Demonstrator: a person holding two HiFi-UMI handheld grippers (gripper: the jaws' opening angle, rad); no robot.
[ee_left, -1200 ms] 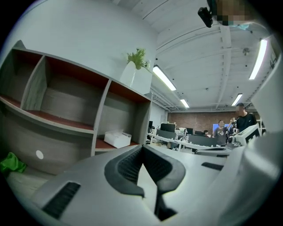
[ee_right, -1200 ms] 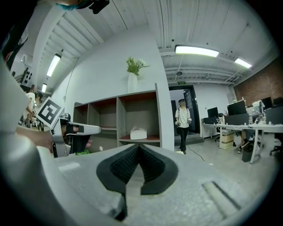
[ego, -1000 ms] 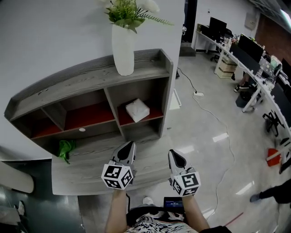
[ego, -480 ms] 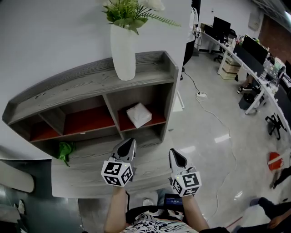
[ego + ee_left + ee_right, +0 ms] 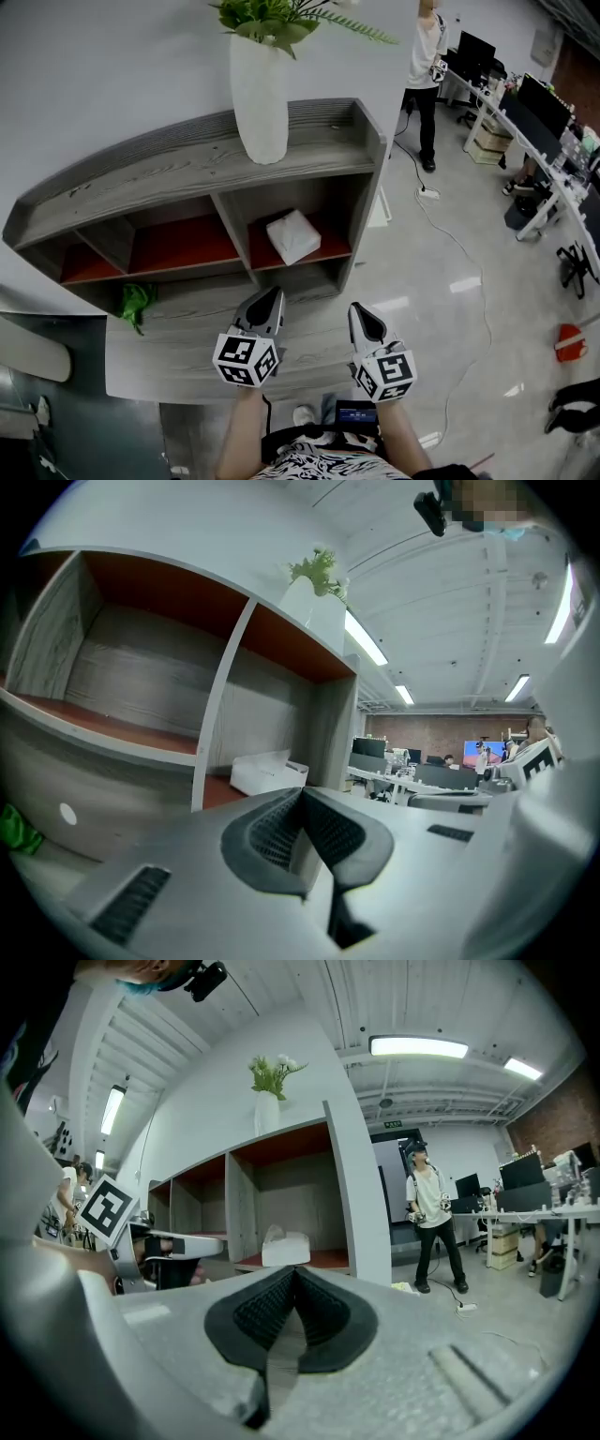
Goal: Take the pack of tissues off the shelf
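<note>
A white pack of tissues [image 5: 292, 236] lies on the red floor of the right-hand compartment of a grey wooden shelf [image 5: 187, 173]. The pack also shows in the left gripper view [image 5: 267, 772] and in the right gripper view [image 5: 286, 1246]. My left gripper [image 5: 266, 302] and right gripper [image 5: 362, 317] hover side by side over the lower ledge, short of the compartment. Both point at the shelf with jaws shut and nothing between them. In their own views the left gripper [image 5: 302, 794] and right gripper [image 5: 292, 1274] have their pads closed together.
A white vase [image 5: 260, 101] with green sprigs stands on the shelf top above the tissues. A green object [image 5: 136, 303] lies on the lower ledge at the left. A person [image 5: 428, 70] stands on the grey floor at the right, near desks with monitors [image 5: 539, 103].
Both grippers and the head have drifted closer to the shelf, which looks larger now. The jaws stayed shut. A person has walked into view at the upper right.
</note>
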